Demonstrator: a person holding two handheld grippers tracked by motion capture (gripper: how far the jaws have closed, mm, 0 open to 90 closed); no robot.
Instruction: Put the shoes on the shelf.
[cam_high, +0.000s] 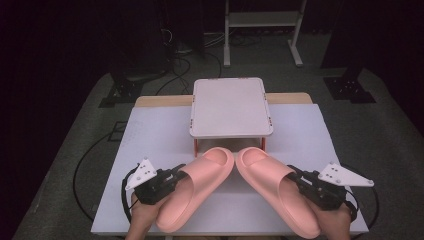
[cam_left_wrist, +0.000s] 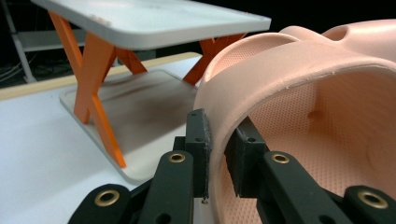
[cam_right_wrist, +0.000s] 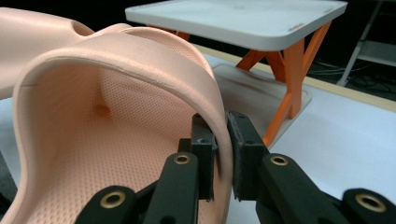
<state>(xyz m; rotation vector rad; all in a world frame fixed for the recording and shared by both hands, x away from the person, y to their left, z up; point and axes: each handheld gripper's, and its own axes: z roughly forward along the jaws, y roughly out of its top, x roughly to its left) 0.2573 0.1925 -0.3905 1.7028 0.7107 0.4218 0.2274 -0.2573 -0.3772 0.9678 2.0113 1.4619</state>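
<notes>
High view: left tongs (cam_high: 176, 176) pinch the left slipper (cam_high: 200, 185), right tongs (cam_high: 295, 176) the right slipper (cam_high: 275, 192); toes converge far, heels splay near.

Two slippers sit side by side on the table (cam_high: 150, 125), left slipper (cam_high: 195, 187) beside right slipper (cam_high: 277, 192). Behind them stands the small stand (cam_high: 231, 107).

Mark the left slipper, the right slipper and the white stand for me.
left slipper (cam_high: 197, 187), high view, on its strap.
right slipper (cam_high: 277, 182), high view, on its strap.
stand (cam_high: 231, 107), high view, on its bare white top.
</notes>
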